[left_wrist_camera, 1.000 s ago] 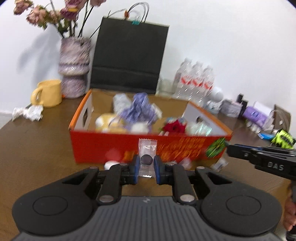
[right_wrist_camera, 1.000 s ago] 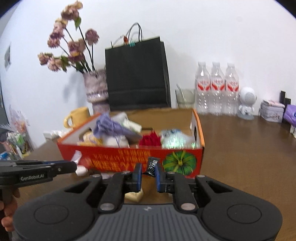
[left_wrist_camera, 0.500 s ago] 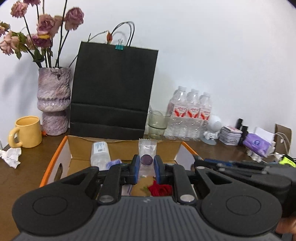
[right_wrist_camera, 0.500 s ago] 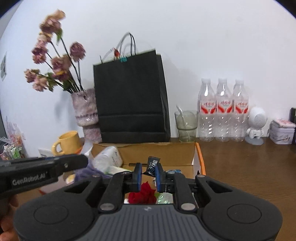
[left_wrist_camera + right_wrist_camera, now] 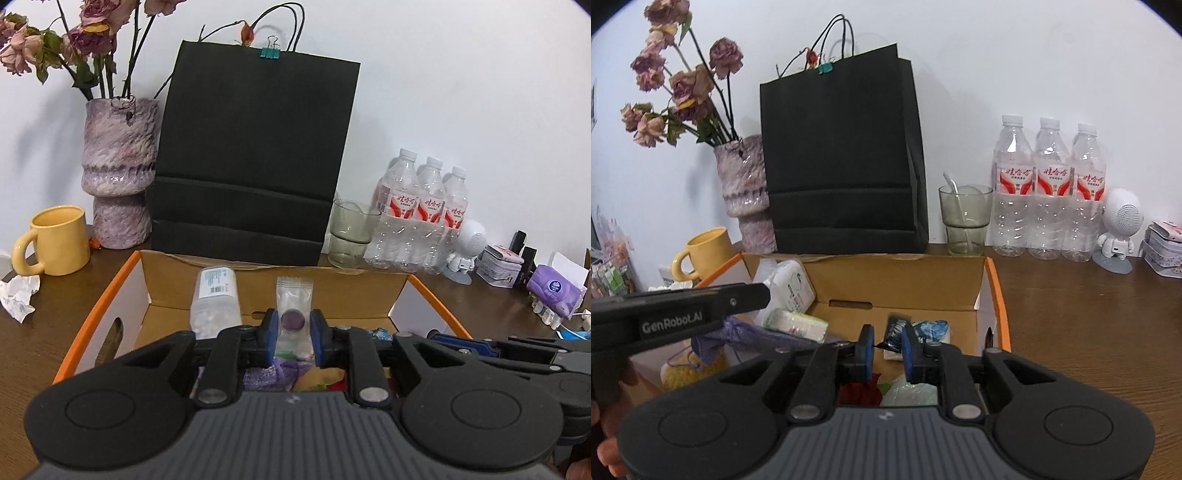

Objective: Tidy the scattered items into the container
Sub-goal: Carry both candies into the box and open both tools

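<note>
The orange cardboard box (image 5: 99, 306) (image 5: 995, 291) holds several items: a clear bottle (image 5: 215, 299), a purple pouch (image 5: 738, 334), a red rose (image 5: 858, 391) and packets. My left gripper (image 5: 293, 332) hangs over the box, still touching a clear candy packet (image 5: 293, 314) with a dark purple sweet; the jaws stand slightly apart. My right gripper (image 5: 886, 349) is over the box's right half, jaws parted, with a black sachet (image 5: 895, 330) loose between them, touching the right pad. The left gripper's body also shows in the right wrist view (image 5: 676, 314).
A black paper bag (image 5: 255, 158) stands behind the box. A purple vase (image 5: 118, 170) with dried roses and a yellow mug (image 5: 55, 240) are back left, with crumpled paper (image 5: 16, 295). A glass (image 5: 966, 218), three water bottles (image 5: 1049, 192), a white figure (image 5: 1119, 229) and tins are on the right.
Both grippers rose from the box's front wall to above its inside. Both jaws have widened; the black sachet has tipped and slipped lower between the right pads.
</note>
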The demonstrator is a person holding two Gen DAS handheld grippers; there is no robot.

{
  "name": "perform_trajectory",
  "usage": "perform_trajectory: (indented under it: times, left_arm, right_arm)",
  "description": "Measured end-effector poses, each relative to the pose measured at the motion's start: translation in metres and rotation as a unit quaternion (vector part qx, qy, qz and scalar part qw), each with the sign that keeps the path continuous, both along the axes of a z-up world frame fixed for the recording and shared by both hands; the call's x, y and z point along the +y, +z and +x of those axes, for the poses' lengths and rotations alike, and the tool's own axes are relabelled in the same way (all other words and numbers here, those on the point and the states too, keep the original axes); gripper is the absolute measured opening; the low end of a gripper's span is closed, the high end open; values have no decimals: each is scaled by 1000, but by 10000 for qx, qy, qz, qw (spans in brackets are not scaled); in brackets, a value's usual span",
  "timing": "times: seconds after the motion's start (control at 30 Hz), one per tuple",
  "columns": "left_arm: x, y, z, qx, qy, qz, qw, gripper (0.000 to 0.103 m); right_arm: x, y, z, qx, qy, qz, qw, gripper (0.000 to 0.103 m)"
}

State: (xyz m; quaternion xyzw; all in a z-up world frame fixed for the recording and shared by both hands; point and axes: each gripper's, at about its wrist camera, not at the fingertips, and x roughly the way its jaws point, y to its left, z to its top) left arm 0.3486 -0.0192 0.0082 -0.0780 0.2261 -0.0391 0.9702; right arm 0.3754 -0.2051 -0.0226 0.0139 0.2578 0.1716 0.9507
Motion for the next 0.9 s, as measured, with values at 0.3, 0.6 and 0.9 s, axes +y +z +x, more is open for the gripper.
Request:
perform_trajectory:
  times: [0.3, 0.6, 0.9]
  left_arm:
    - [6, 12, -12, -158, 418, 223, 9988, 103]
    - [6, 9, -10, -57, 441, 218, 9988, 103]
    - [2, 9, -13, -85, 429, 263, 9987, 103]
  right_arm:
    - [2, 12, -11, -316, -190, -166, 9992, 103]
    - [1, 13, -10, -228, -247, -150, 9993, 103]
    - [5, 12, -11, -215, -212, -202, 9993, 103]
